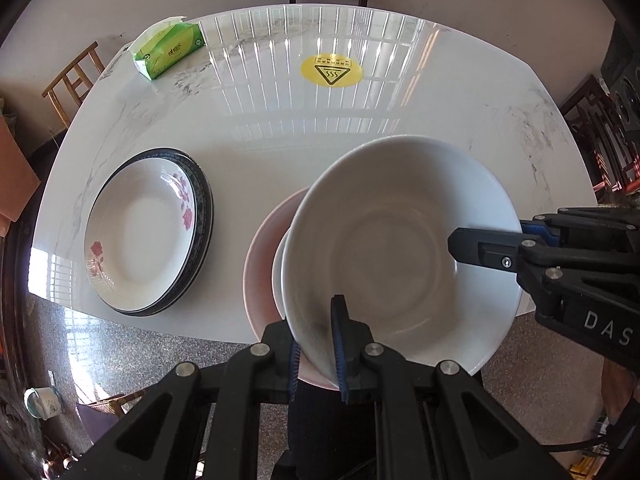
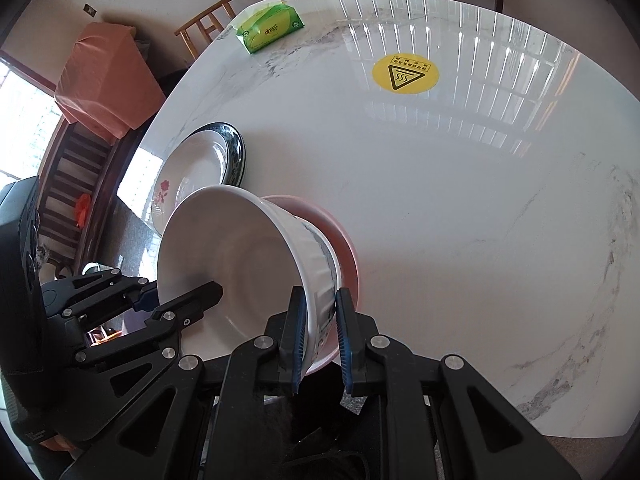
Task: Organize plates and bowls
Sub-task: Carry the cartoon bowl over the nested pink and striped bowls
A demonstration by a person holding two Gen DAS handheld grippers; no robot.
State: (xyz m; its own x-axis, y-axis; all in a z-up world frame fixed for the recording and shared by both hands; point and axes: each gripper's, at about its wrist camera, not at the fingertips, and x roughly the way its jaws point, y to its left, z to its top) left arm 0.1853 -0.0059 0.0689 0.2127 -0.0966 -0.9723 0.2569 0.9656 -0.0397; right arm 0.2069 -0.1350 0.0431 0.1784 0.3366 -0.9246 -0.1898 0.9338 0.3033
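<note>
Both grippers, left (image 1: 318, 354) + right (image 2: 320, 332), nearly closed, pinching white bowl (image 1: 400, 248) rim on opposite sides. Bowl tilted over pink plate (image 1: 260, 256) near table (image 1: 360, 120) edge. Keep hands synced, level bowl, lower centred.

Glossy white marble table (image 1: 400, 92) (window bars mirrored in it); wooden chairs (image 1: 74, 80); speckled stone floor (image 1: 132, 352).

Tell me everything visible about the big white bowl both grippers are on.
The white bowl looks like glazed ceramic, plain inside and fluted outside, with a grey pattern. It is empty and tilted. The left gripper and the right gripper each pinch its rim on opposite sides. A pink dish lies beneath it; contact between them is unclear.
</note>
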